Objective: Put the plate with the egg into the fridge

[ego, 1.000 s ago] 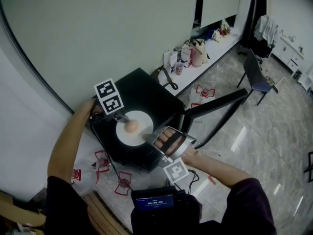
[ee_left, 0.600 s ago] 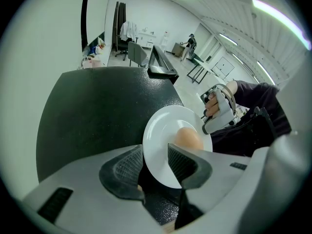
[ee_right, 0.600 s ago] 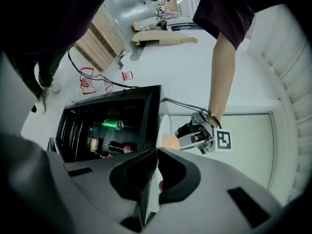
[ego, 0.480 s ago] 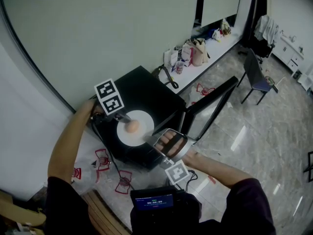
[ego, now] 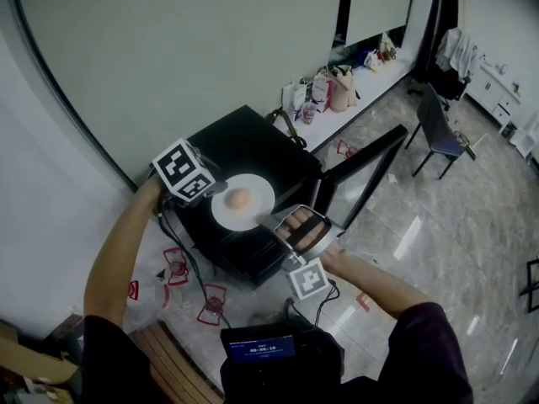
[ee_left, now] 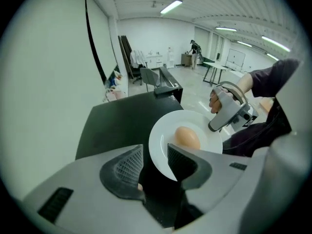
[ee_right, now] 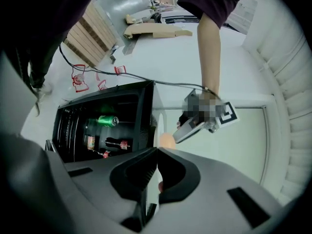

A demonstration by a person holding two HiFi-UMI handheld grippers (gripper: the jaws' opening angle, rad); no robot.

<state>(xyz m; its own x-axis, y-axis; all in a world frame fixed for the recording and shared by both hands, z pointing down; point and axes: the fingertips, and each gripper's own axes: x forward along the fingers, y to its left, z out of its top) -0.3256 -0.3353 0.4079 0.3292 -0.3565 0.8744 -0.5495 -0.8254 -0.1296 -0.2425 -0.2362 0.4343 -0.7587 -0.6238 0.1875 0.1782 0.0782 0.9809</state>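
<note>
A white plate (ego: 258, 201) with a brown egg (ego: 238, 198) on it is over the top of the black fridge (ego: 244, 137). My left gripper (ego: 217, 188) is shut on the plate's left rim, and in the left gripper view (ee_left: 155, 162) one jaw lies over the plate (ee_left: 165, 130) near the egg (ee_left: 186, 138). My right gripper (ego: 263, 219) is shut on the opposite rim. In the right gripper view (ee_right: 156, 155) the plate (ee_right: 157, 126) stands edge-on with the egg (ee_right: 167, 140) behind it.
The fridge door (ego: 362, 167) stands open to the right. Inside are a green can (ee_right: 107, 120) and bottles (ee_right: 117, 143). Bags (ego: 328, 91) sit on a low ledge, a chair (ego: 442, 129) behind. Printed bags (ego: 189, 284) and a cable lie on the floor.
My left gripper has risen and tilted with the plate's left rim, and the plate has shifted up and right in the head view. The right gripper stays at the other rim. The door has swung slightly.
</note>
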